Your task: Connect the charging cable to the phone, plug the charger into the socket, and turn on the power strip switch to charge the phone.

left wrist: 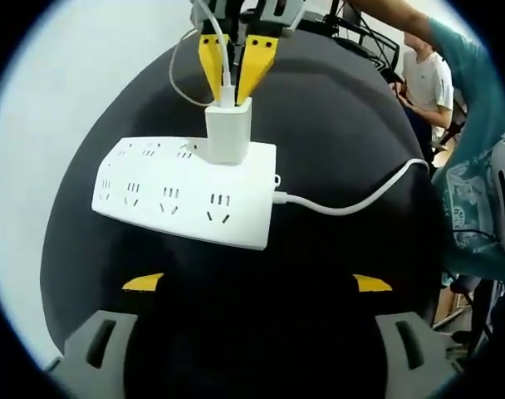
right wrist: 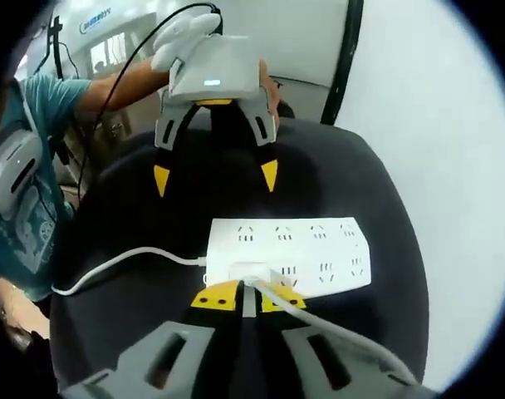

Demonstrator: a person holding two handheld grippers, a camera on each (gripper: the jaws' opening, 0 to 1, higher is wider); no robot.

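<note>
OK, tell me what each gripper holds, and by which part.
The right gripper pinches the white charger at its top, where the cable leaves. The left gripper is open, holding nothing.

A white power strip (left wrist: 186,193) is lying across the middle of the left gripper view on a black round table (left wrist: 335,133), showing rows of dark slots. A white charger (left wrist: 228,130) is sitting on it, with a white cable (left wrist: 352,202) trailing right. Yellow-tipped grey jaws are showing at top centre. At the right edge, a person's teal patterned sleeve (left wrist: 477,166) is showing.
</note>
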